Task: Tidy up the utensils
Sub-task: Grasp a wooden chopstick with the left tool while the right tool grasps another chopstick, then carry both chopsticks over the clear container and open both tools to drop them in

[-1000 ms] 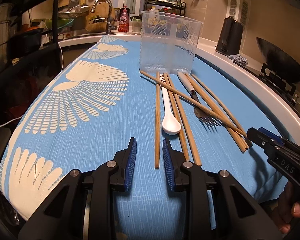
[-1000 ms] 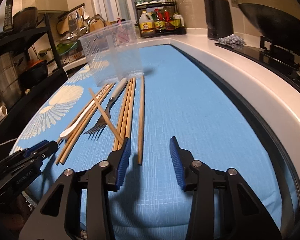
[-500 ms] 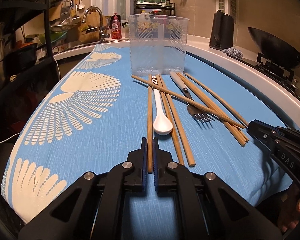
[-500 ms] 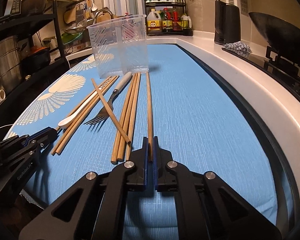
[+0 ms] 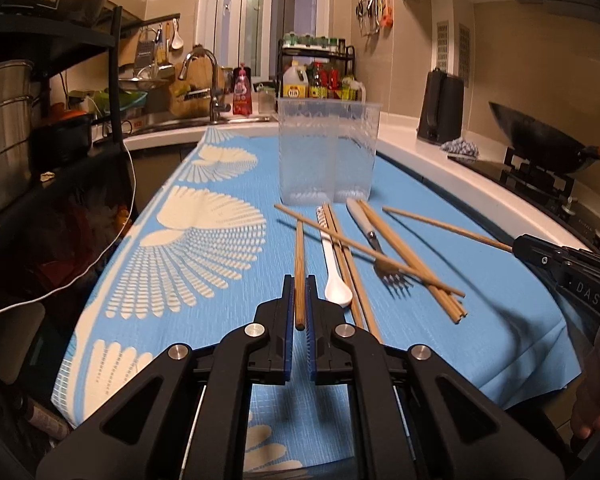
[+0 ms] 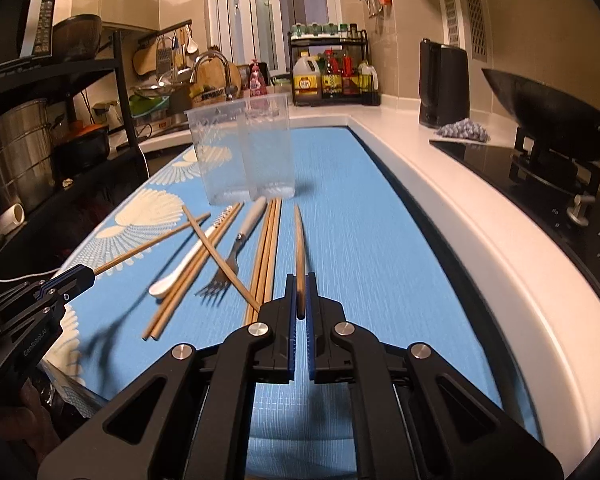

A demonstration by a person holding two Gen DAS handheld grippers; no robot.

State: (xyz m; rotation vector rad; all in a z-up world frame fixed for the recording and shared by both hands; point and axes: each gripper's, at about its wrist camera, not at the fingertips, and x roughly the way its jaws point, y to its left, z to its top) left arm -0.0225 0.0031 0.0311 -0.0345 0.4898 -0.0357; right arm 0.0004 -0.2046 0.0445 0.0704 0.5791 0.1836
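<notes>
My left gripper [image 5: 299, 300] is shut on a wooden chopstick [image 5: 299, 264] and holds it above the blue cloth [image 5: 480, 280]. My right gripper [image 6: 299, 300] is shut on another chopstick [image 6: 300, 248], also lifted; it shows in the left wrist view [image 5: 444, 230] too. On the cloth lie several more chopsticks [image 5: 412, 264], a white spoon [image 5: 334, 268] and a fork [image 5: 380, 256]. A clear two-part plastic holder [image 5: 327, 152] stands upright just behind them.
The white counter edge [image 6: 480, 216] runs along the right, with a stove and black wok [image 6: 548, 120] beyond it. A black kettle [image 5: 440, 108] and a rag sit at the back right. A sink and bottle rack [image 5: 320, 76] are at the far end. Dark shelves stand on the left.
Both grippers closed on a chopstick each, then lifted them off the cloth. The other utensils stayed in place.
</notes>
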